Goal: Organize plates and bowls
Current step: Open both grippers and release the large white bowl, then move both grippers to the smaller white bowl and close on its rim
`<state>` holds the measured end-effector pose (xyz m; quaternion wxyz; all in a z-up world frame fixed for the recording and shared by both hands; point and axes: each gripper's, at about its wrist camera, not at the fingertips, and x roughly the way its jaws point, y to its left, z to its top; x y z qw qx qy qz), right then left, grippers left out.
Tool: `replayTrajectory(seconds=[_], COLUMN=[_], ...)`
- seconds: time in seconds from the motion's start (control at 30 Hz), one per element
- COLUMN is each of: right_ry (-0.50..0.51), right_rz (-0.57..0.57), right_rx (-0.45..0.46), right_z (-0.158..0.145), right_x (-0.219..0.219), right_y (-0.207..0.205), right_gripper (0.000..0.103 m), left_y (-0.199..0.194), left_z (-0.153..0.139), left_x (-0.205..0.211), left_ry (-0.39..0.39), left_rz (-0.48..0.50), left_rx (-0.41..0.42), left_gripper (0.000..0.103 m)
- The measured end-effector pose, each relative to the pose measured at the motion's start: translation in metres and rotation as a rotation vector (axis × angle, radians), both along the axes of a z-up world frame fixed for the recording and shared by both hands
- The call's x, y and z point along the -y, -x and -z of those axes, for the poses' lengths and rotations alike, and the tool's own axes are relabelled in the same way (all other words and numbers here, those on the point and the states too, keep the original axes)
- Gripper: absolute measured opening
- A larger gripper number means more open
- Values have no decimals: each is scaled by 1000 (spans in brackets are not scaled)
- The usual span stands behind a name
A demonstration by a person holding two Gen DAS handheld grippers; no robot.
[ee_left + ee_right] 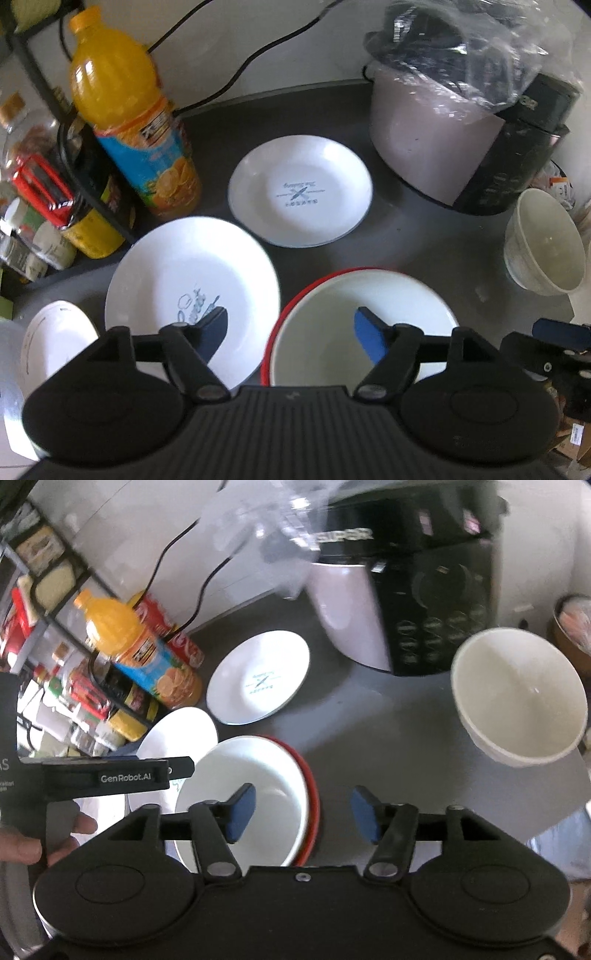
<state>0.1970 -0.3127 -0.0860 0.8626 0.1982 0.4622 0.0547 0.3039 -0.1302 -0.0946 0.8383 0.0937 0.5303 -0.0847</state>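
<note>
In the left wrist view, the left gripper [291, 332] is seen spread wide and holding nothing, one blue pad above the near plate [192, 291] and the other above the red-rimmed bowl [364, 317]. These two dishes lie side by side on the grey desk [424, 236], their rims almost touching. A second plate [300, 190] is set farther back, apart from both, between the juice bottle [135, 122] and the cooker [465, 122]. A cream bowl [543, 243] is placed well to the right, and part of another white dish [55, 332] is seen at the left edge; its kind cannot be told. In the right wrist view, the right gripper [303, 818] is likewise wide open and empty, with its left pad over the red-rimmed bowl [251, 797] and its right pad over bare desk [388, 738]. The cream bowl [517, 698] stands ahead and to the right, apart from everything else. Nothing appears stacked yet, so the work is judged to be at its start. A sensible step would be for plates to be piled together and bowls nested together. A rim should be pinched between the pads, not the flat centre, and the dish lifted level so that the neighbouring rim is not knocked. Glazed ware is likely slippery, so a firm, deep bite on the rim is advised.
</note>
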Motion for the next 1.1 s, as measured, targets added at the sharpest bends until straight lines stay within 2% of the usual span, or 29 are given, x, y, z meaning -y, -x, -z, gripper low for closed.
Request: replayTrajectory(seconds=[0.07, 0.27, 0.73, 1.1], right_ry=[-27, -53, -79, -59], right_rz=[28, 85, 187, 258], right_rx=[-3, -12, -16, -22], right_z=[4, 14, 22, 31], right_x=[10, 39, 111, 154], right_y=[4, 18, 37, 33], right_gripper=[72, 82, 81, 76], left_y=[2, 5, 11, 3], left_z=[-1, -5, -5, 6], left_x=[7, 35, 116, 154], left_ry=[1, -9, -2, -7], left_rz=[11, 50, 176, 214], left_rx=[3, 9, -1, -18], left_gripper=[75, 76, 76, 76])
